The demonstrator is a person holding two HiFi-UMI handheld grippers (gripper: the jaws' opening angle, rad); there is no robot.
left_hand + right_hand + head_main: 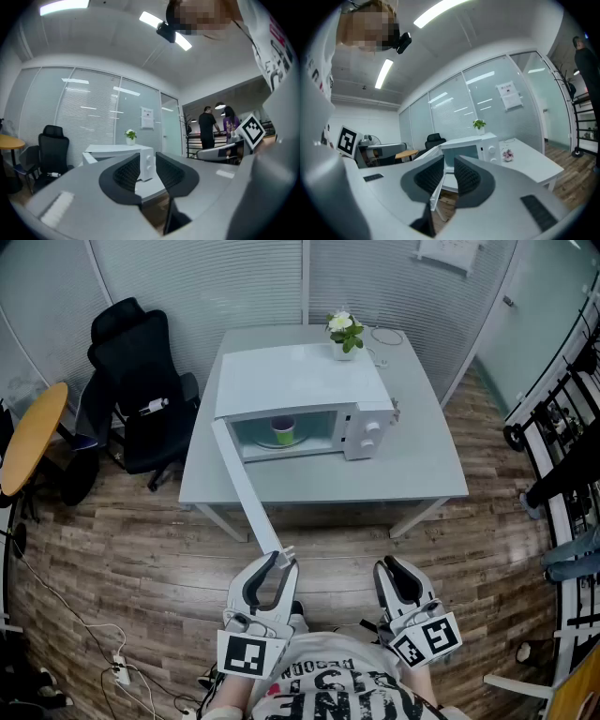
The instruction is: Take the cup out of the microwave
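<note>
We are carrying the left hand-held gripper [283,559] wide and the right hand-held gripper [386,566] narrow, both empty, treating the cup [283,430] as light and rigid: grip mid-wall.

Little here can truly be read. The person's shirt [349,692] bears large black block letters, seen upside down in the head view and cut off by the frame's edge — no whole word can be made out. A white paper notice [509,95] hangs on the glass wall [487,93] behind the surface [534,161]; its print is too small to read (the same holds in the left gripper view). The left tool [278,561] carries a square black-and-white marker [251,654] on its cube, and the right tool [386,568] a second marker [433,638] — coded patterns, not letters or numbers.
</note>
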